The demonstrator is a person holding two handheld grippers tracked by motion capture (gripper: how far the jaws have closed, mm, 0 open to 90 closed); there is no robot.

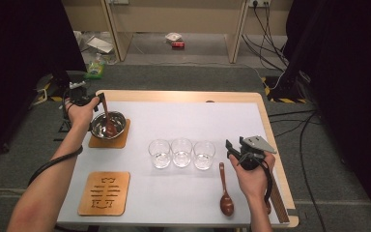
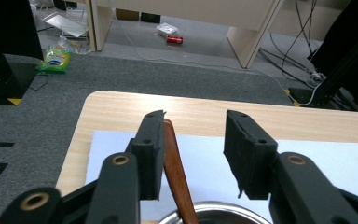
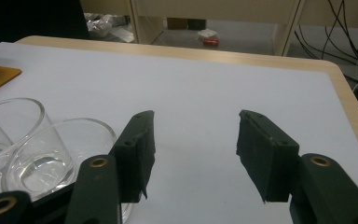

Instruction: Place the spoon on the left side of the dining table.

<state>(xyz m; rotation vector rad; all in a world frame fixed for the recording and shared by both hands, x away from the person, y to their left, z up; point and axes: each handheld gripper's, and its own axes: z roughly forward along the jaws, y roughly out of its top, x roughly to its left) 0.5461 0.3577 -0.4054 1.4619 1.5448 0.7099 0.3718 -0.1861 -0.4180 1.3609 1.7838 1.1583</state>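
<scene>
Nearest, the right gripper [image 1: 235,151] hovers with jaws spread and nothing between them, beside a wooden spoon [image 1: 224,191] on the table [image 1: 188,96]. Farther left, the left gripper [image 2: 193,142] stands parted, one pad touching the spoon handle [image 2: 175,168] leaning in the steel bowl [image 1: 108,124].

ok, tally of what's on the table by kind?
Glasses: 3
Wooden spoons: 2
Wooden coasters: 2
Steel bowl: 1
Total: 8
</scene>
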